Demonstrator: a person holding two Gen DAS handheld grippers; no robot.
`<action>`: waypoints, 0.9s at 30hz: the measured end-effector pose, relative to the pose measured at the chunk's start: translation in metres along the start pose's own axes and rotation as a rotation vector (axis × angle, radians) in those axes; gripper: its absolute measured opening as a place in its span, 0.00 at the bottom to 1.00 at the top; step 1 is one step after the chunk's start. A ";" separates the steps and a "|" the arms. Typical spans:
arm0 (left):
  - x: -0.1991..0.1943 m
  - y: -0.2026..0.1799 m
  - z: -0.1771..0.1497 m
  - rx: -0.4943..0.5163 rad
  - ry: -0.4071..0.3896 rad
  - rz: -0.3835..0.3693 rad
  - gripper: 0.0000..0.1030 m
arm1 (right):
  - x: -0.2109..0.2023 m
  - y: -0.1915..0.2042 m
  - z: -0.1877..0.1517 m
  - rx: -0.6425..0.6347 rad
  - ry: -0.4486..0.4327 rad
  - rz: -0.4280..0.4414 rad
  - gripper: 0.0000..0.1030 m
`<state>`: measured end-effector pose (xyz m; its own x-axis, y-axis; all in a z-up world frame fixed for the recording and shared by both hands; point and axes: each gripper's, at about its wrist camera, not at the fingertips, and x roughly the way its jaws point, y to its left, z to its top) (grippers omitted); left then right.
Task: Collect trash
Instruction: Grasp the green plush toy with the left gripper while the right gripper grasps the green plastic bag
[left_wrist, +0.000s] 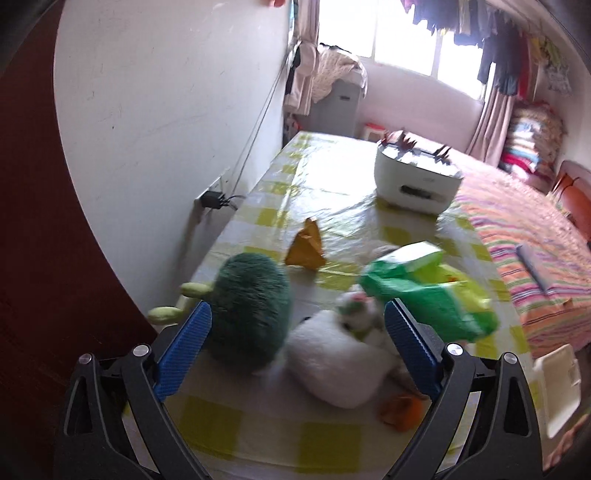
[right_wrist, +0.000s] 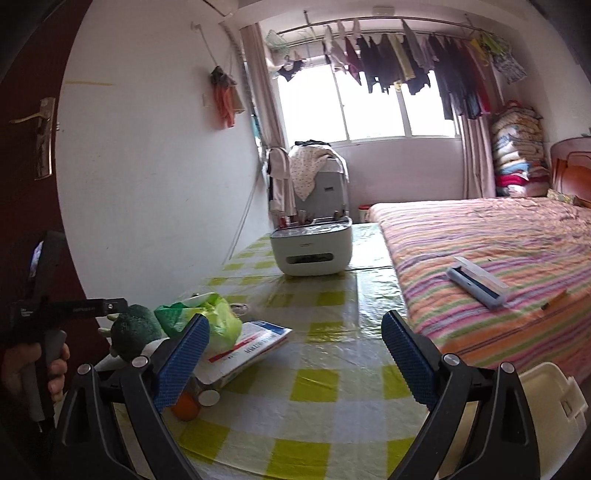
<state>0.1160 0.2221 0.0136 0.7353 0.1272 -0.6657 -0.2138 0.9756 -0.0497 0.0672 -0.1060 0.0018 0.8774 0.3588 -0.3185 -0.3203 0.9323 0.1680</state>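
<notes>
Bright window light falls on our checked table (right_wrist: 332, 387), where both grippers, left (left_wrist: 297, 338) and right (right_wrist: 295, 354), hang with jaws apart and empty, and the green bag (left_wrist: 428, 295) and orange wrapper (left_wrist: 306, 247) lie so near the toys (left_wrist: 251, 306) that we may snag plush instead.

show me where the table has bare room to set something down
Bare checked tablecloth lies in front of the white appliance, on the side by the striped bed. Crowded by the wall: green plush, white plush, green bag, paper packet.
</notes>
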 end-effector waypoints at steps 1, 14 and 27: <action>0.008 0.005 0.001 0.006 0.020 0.005 0.91 | 0.004 0.007 0.003 -0.022 0.004 0.018 0.89; 0.070 0.029 -0.003 0.024 0.158 0.046 0.91 | 0.092 0.127 0.008 -0.448 0.148 0.251 0.89; 0.086 0.037 -0.002 0.044 0.127 0.110 0.70 | 0.162 0.122 -0.018 -0.465 0.358 0.194 0.41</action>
<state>0.1698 0.2692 -0.0466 0.6211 0.2129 -0.7543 -0.2582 0.9642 0.0596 0.1643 0.0664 -0.0460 0.6392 0.4417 -0.6295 -0.6550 0.7417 -0.1446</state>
